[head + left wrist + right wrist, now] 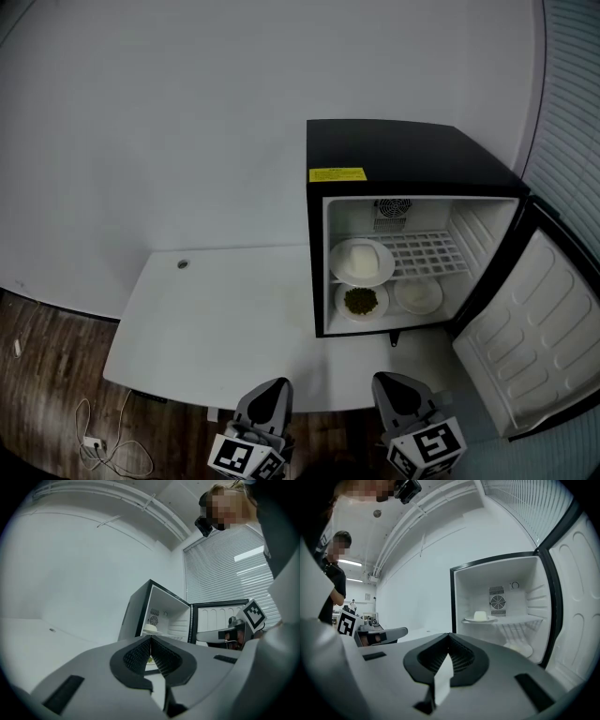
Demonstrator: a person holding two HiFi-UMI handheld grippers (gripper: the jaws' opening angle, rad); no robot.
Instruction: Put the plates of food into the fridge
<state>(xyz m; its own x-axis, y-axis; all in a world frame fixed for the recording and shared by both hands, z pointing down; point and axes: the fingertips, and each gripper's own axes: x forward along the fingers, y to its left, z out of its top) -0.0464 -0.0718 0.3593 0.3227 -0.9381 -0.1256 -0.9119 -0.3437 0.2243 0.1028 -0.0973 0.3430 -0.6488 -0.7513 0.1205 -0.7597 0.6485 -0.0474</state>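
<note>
A black mini fridge (pixel 403 159) stands open on the white table (pixel 216 319). Its wire shelf carries a plate of white food (pixel 361 261), also seen in the right gripper view (pixel 480 617). On the fridge floor lie a plate of green food (pixel 361 301) and a plate of pale food (pixel 418 295). My left gripper (pixel 277 384) and right gripper (pixel 384 380) hover at the table's near edge, in front of the fridge. Both are shut and hold nothing: the left gripper's (pixel 151 638) jaws meet, and so do the right gripper's (pixel 449 634).
The fridge door (pixel 534 328) swings wide open to the right. A small grommet hole (pixel 183 263) sits at the table's back left. Cables (pixel 94 441) lie on the wooden floor. Window blinds (pixel 572 94) are at far right. A person (pixel 335 573) stands left in the right gripper view.
</note>
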